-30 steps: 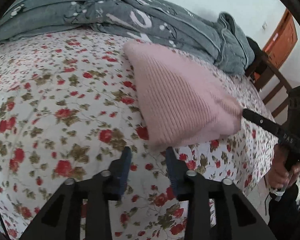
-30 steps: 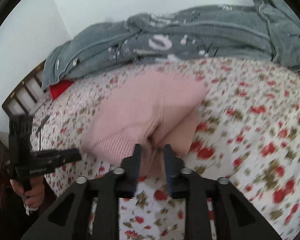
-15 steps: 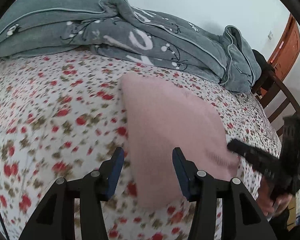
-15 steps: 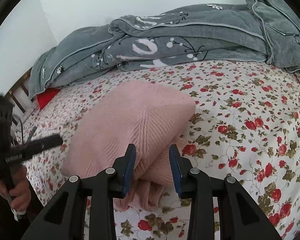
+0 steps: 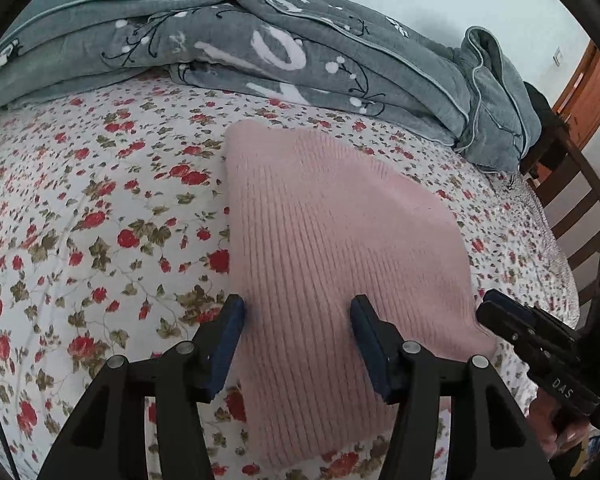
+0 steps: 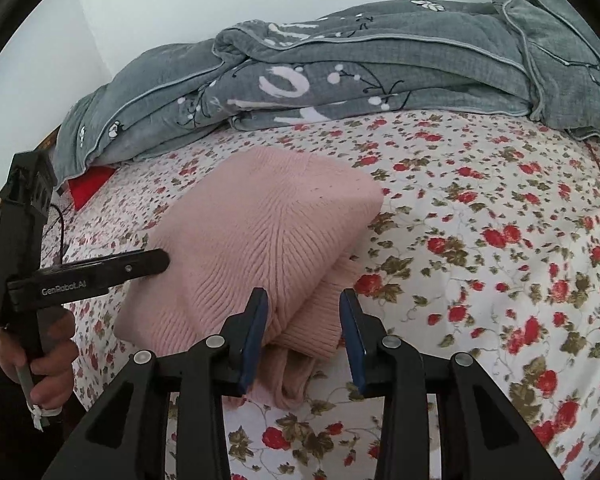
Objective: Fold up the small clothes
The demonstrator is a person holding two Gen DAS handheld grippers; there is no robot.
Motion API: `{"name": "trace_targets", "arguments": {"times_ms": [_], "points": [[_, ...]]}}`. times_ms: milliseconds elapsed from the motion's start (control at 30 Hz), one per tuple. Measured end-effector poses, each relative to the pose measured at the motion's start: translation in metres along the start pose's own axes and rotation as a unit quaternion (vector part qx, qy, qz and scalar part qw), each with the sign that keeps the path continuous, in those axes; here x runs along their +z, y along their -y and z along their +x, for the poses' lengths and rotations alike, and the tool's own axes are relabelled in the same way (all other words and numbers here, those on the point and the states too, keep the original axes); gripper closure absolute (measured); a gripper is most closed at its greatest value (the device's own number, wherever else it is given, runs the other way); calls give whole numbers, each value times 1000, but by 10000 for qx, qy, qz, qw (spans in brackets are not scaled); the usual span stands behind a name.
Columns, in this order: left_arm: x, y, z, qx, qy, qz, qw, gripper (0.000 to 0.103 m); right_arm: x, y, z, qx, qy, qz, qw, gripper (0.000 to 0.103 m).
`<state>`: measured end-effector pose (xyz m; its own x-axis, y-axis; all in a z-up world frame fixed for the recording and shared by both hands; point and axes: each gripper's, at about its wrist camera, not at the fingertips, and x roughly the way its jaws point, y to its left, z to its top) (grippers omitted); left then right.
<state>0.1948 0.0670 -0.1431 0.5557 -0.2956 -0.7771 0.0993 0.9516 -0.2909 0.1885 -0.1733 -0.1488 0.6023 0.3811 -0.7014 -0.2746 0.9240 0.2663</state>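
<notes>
The folded pink sweater (image 5: pixel 336 248) is lying long-ways toward the gray blanket (image 5: pixel 260 52) on the bed (image 5: pixel 80 220), both grippers (image 5: pixel 298 344) (image 6: pixel 303 334) gaping wide, holding nothing.

sheet (image 5: pixel 100 240): white with red flowers, fills mid and lower frame | blanket (image 5: pixel 260 52): grey, white print, bunched across top of frame on sheet | bed frame (image 5: pixel 580 208): dark wood slats, right edge | door (image 5: pixel 592 96): orange wood, upper right | red cloth (image 6: pixel 90 186): left, under blanket edge | wall (image 6: pixel 160 8): white, top
</notes>
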Motion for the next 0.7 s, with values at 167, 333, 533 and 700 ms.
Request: {"name": "trace_targets", "arguments": {"times_ms": [167,333,533,700], "points": [[-10,5,-19,22,50,-95,9999,51,3,2,-24,-683,29,-134,9976,67],[-28,24,-56,244,249,72,9994,51,5,-4,-57,-994,106,-110,9949,66],[-45,42,-109,478,605,119,9970,39,-2,-31,-115,-1320,498,-295,9896,44],[-64,63,-153,880,1111,451,9889,21,-17,-57,-159,-1516,912,-488,9830,16]]}}
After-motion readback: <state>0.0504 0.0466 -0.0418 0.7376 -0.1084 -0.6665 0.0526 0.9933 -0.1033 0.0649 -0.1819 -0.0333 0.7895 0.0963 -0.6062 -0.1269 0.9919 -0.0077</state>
